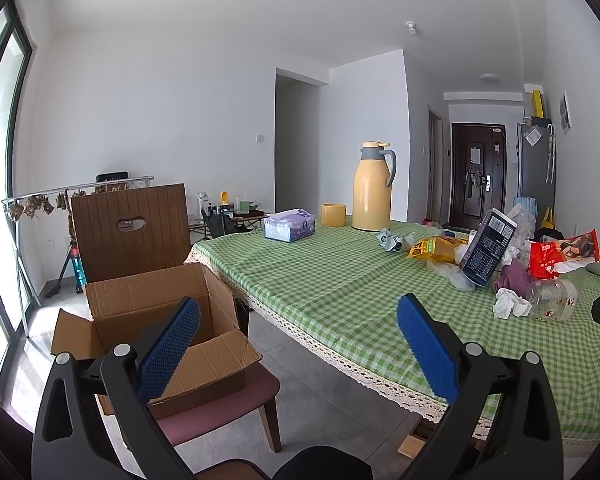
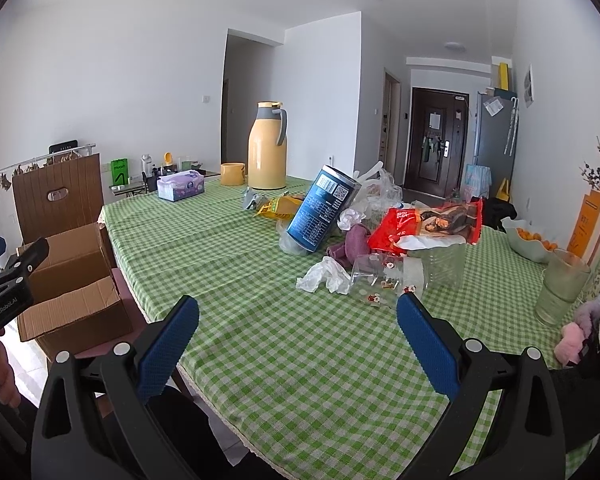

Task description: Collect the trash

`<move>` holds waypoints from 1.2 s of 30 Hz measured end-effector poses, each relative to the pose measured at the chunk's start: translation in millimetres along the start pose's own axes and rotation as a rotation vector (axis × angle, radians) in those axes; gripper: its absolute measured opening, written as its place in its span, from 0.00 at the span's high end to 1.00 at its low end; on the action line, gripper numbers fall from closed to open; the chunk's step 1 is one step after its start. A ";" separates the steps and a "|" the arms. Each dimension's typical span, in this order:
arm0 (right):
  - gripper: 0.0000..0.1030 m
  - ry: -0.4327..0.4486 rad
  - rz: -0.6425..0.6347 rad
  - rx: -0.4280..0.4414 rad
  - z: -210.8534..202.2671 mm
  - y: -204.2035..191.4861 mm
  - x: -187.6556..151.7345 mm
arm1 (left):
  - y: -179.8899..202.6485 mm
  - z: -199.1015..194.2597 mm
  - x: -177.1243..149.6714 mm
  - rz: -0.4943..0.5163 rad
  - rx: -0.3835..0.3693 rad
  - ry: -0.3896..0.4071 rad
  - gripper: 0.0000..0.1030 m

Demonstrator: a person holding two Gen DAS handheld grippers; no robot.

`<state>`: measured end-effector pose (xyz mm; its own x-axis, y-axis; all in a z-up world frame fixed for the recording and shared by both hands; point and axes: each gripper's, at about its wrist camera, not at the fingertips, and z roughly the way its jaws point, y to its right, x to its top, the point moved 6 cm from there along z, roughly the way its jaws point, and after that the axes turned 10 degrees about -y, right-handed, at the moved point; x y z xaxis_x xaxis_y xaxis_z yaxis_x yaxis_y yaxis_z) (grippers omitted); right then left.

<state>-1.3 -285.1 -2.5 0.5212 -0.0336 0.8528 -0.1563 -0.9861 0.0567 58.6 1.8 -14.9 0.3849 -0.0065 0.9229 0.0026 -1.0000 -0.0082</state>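
Observation:
A pile of trash lies on the green checked table (image 2: 260, 280): a tilted blue box (image 2: 323, 208), a red snack bag (image 2: 428, 222), a yellow wrapper (image 2: 278, 205), crumpled white tissue (image 2: 324, 276), a clear plastic container (image 2: 384, 278) and a purple rag (image 2: 352, 246). The pile shows at right in the left wrist view, with the blue box (image 1: 486, 246) and red bag (image 1: 562, 252). An open cardboard box (image 1: 160, 320) sits on a chair left of the table. My left gripper (image 1: 298, 320) is open and empty between box and table. My right gripper (image 2: 298, 320) is open and empty above the table's near part.
A yellow thermos (image 2: 266, 148), a yellow cup (image 2: 232, 173) and a tissue box (image 2: 180, 186) stand at the table's far end. A glass jug (image 2: 560, 288), a fruit bowl (image 2: 530, 240) and plush items sit at right. A drying rack (image 1: 60, 200) stands behind the chair.

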 end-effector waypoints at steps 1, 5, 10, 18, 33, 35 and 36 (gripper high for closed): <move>0.08 0.000 0.000 0.001 0.0 -0.1 0.1 | 0.1 -0.3 0.1 0.000 0.000 0.001 0.07; 0.08 -0.001 -0.002 0.000 0.5 -0.9 0.3 | 0.4 -0.2 0.1 -0.001 0.000 0.000 0.07; 0.08 -0.002 0.000 -0.001 0.0 -0.7 0.6 | -0.2 -0.3 0.7 -0.001 -0.001 -0.001 0.07; 0.08 0.000 0.002 -0.001 -0.1 0.2 -0.2 | -0.1 -0.4 1.2 0.000 -0.001 -0.002 0.07; 0.08 -0.069 0.098 -0.051 41.3 38.9 -4.0 | 14.0 48.0 -2.3 0.006 -0.090 -0.160 0.07; 0.08 -0.072 0.142 -0.073 48.8 54.8 -1.7 | 23.9 60.2 -0.3 0.020 -0.115 -0.180 0.07; 0.08 -0.074 0.168 -0.080 52.5 64.0 0.1 | 33.1 67.9 0.8 0.044 -0.130 -0.200 0.07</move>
<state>32.8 -356.8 -26.0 0.5423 -0.2110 0.8132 -0.3110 -0.9496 -0.0390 121.6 -30.9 -40.6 0.5569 -0.0615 0.8283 -0.1318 -0.9912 0.0150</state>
